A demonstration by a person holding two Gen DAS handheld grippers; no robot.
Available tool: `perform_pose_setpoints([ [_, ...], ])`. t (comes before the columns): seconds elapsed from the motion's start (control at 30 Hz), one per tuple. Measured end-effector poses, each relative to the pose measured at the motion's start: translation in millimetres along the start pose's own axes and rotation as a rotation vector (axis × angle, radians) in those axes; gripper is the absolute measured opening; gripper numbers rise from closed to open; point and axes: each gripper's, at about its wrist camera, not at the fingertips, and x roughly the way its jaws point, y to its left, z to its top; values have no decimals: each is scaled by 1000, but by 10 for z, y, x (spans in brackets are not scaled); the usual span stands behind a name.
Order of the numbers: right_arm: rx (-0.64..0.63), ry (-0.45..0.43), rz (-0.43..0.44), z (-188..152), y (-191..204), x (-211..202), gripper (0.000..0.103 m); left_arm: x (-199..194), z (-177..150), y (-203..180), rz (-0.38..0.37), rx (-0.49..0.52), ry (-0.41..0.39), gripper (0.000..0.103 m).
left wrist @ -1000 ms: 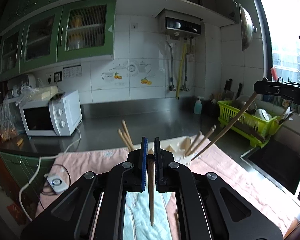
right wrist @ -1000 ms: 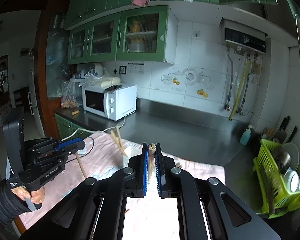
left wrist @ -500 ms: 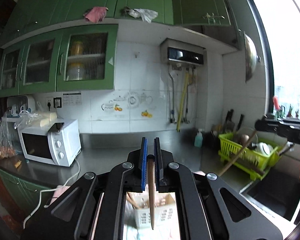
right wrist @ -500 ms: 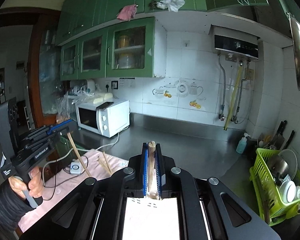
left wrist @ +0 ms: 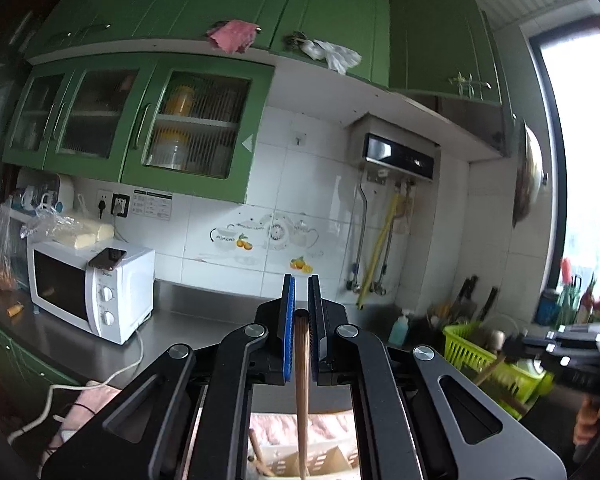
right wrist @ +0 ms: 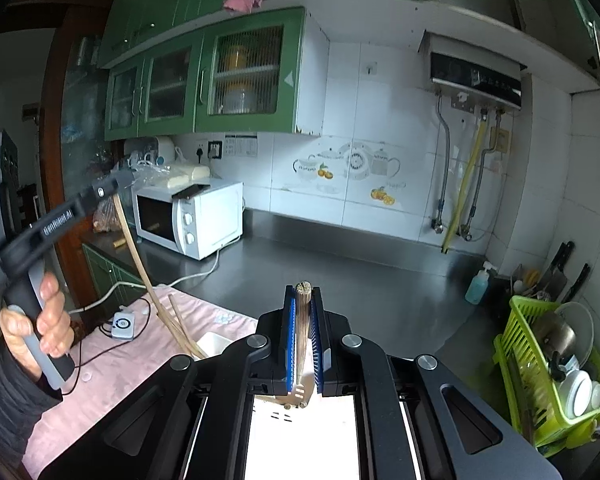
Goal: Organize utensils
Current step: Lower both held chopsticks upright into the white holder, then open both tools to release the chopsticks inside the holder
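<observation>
My left gripper [left wrist: 301, 316] is shut on a wooden utensil handle [left wrist: 302, 384] that hangs straight down toward a white slotted utensil holder [left wrist: 324, 460] on the pink cloth. From the right wrist view the left gripper [right wrist: 108, 186] holds that long stick [right wrist: 138, 256], its lower end by other sticks [right wrist: 180, 328] in the holder [right wrist: 214, 342]. My right gripper [right wrist: 303, 320] is shut on a bamboo-handled slotted utensil [right wrist: 302, 312]; its slotted head [right wrist: 296, 394] shows below the jaws. The right gripper [left wrist: 512, 350] shows at the right edge of the left wrist view.
A white microwave [right wrist: 188, 220] stands on the steel counter [right wrist: 340, 280] at the left, its cable running to a small white device [right wrist: 123, 325] on the pink cloth [right wrist: 112, 368]. A green dish rack [right wrist: 548, 372] with dishes, a soap bottle [right wrist: 478, 284] and knives are at the right.
Both grippers have risen and tilted upward, so the views show more wall and cupboards. The left stick's lower end has come down among the sticks in the holder. Both grips are unchanged.
</observation>
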Motion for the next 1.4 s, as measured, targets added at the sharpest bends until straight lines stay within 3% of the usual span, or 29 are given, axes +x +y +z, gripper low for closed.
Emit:
perform_pose_setpoints([
  [0.63, 6, 69, 17, -240, -52, 491, 7, 390, -407, 219, 50, -61, -18, 5],
  [0.97, 13, 122, 30, -340, -18, 674, 7, 556, -615, 174, 51, -17, 110, 7],
  [1.03, 14, 127, 31, -359, -16, 693, 10, 557, -624, 183, 48, -16, 129, 14],
  [1.07, 13, 126, 26, -367, -16, 691, 16, 550, -630, 179, 47, -8, 138, 16],
  [1.17, 29, 107, 17, -374, -49, 612, 27, 473, -656, 167, 63, 12, 157, 44],
  [1.4, 43, 42, -16, -553, 9, 48, 49, 51, -740, 135, 107, 33, 205, 73],
])
